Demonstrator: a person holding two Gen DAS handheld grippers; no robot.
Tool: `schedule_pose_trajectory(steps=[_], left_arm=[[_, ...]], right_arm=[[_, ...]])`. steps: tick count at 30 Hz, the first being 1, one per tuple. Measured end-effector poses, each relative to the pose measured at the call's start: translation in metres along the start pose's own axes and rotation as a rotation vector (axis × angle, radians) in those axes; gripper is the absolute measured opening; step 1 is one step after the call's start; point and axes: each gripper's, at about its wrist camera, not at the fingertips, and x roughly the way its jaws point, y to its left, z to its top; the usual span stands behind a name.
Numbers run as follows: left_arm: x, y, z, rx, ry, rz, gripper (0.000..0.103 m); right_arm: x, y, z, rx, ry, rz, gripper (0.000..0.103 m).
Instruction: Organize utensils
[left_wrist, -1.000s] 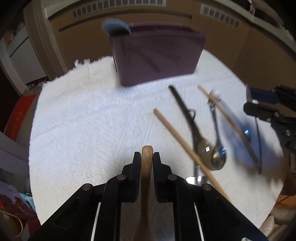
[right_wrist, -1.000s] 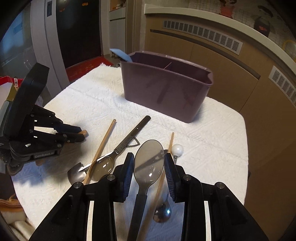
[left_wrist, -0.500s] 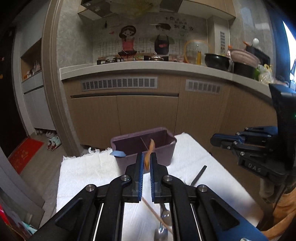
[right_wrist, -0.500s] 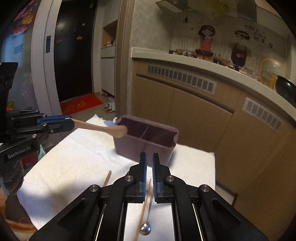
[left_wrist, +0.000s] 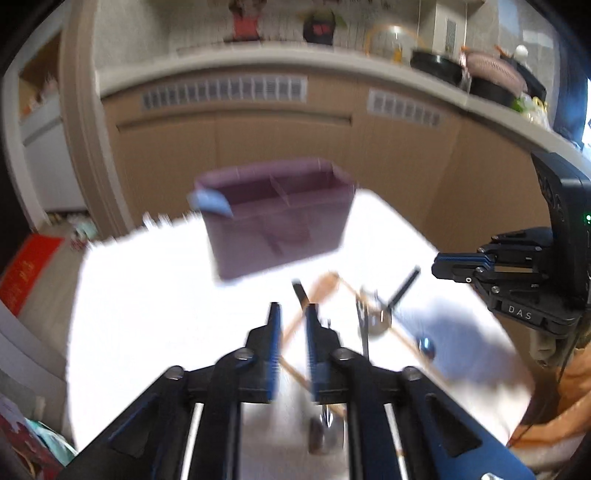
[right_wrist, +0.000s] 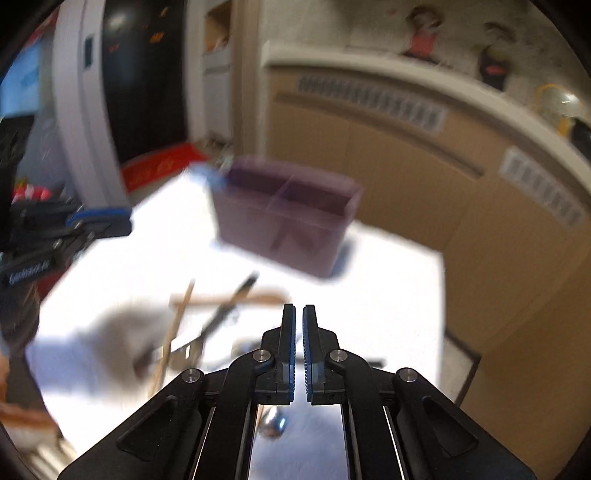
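Note:
The picture is blurred by motion. A purple two-compartment caddy (left_wrist: 277, 225) (right_wrist: 284, 218) stands at the back of the white towel (left_wrist: 147, 314), with a blue piece (left_wrist: 210, 201) at its left end. My left gripper (left_wrist: 291, 321) hangs in front of it; its jaws are opening and nothing is between them. On the towel past the left fingertips lies a wooden spoon (left_wrist: 325, 282) (right_wrist: 236, 299), among chopsticks (right_wrist: 177, 332) and a black-handled spoon (right_wrist: 229, 310). My right gripper (right_wrist: 299, 317) is shut and empty above the towel, on the right in the left wrist view (left_wrist: 461, 266).
A metal spoon bowl (right_wrist: 273, 424) lies under the right gripper. Tan kitchen cabinets (left_wrist: 280, 155) stand behind the table, close to its far edge. A red mat (right_wrist: 162, 166) lies on the floor to the left. The towel's left half (left_wrist: 129, 350) holds no utensils.
Half a second ago the left gripper held the wooden spoon by the caddy; now its jaws are apart and the spoon lies on the towel. Both views have tipped down. The right gripper stays shut.

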Motion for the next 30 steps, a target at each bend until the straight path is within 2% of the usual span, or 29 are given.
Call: schedule_pose_trajectory(steps=[1, 4, 6, 7, 8, 9, 11, 14, 16, 21, 25, 27, 28, 29, 30], left_arm=[[0.009, 0.002, -0.004, -0.008, 0.017, -0.013, 0.025], [0.028, 0.005, -0.007, -0.003, 0.031, -0.053, 0.028], [0.036, -0.003, -0.002, 0.053, 0.019, -0.050, 0.043], [0.039, -0.008, 0.000, 0.105, 0.010, -0.048, 0.054], [0.043, -0.016, 0.003, 0.180, 0.001, -0.048, 0.059], [0.049, -0.026, 0.006, 0.266, 0.004, -0.050, 0.059], [0.068, -0.041, 0.013, 0.395, 0.055, -0.067, 0.059], [0.099, -0.054, 0.023, 0.471, 0.153, -0.108, 0.059], [0.121, -0.055, 0.030, 0.461, 0.198, -0.110, 0.059], [0.164, -0.046, 0.040, 0.348, 0.264, -0.073, 0.056], [0.175, -0.042, 0.045, 0.300, 0.268, -0.059, 0.057], [0.179, -0.038, 0.048, 0.250, 0.285, -0.068, 0.053], [0.179, -0.036, 0.049, 0.232, 0.279, -0.066, 0.045], [0.177, -0.034, 0.049, 0.218, 0.268, -0.061, 0.030], [0.175, -0.031, 0.048, 0.206, 0.262, -0.053, 0.029]], right_arm=[[0.009, 0.003, -0.006, -0.008, 0.022, 0.000, 0.009], [0.029, 0.003, -0.022, -0.015, 0.067, -0.004, 0.017], [0.037, -0.004, -0.031, 0.007, 0.076, -0.015, 0.024], [0.039, -0.008, -0.035, 0.018, 0.074, -0.023, 0.031], [0.041, -0.013, -0.040, 0.027, 0.070, -0.031, 0.034], [0.042, -0.017, -0.043, 0.032, 0.069, -0.033, 0.039], [0.044, -0.024, -0.050, 0.048, 0.072, -0.029, 0.042], [0.044, -0.035, -0.057, 0.069, 0.069, -0.024, 0.042], [0.042, -0.043, -0.062, 0.087, 0.062, -0.023, 0.045], [0.040, -0.056, -0.071, 0.128, 0.047, 0.003, 0.049], [0.045, -0.061, -0.076, 0.132, 0.061, 0.014, 0.050], [0.049, -0.062, -0.076, 0.133, 0.068, 0.020, 0.050], [0.051, -0.062, -0.075, 0.130, 0.072, 0.021, 0.050], [0.053, -0.061, -0.073, 0.124, 0.075, 0.020, 0.050], [0.054, -0.059, -0.072, 0.113, 0.078, 0.019, 0.050]])
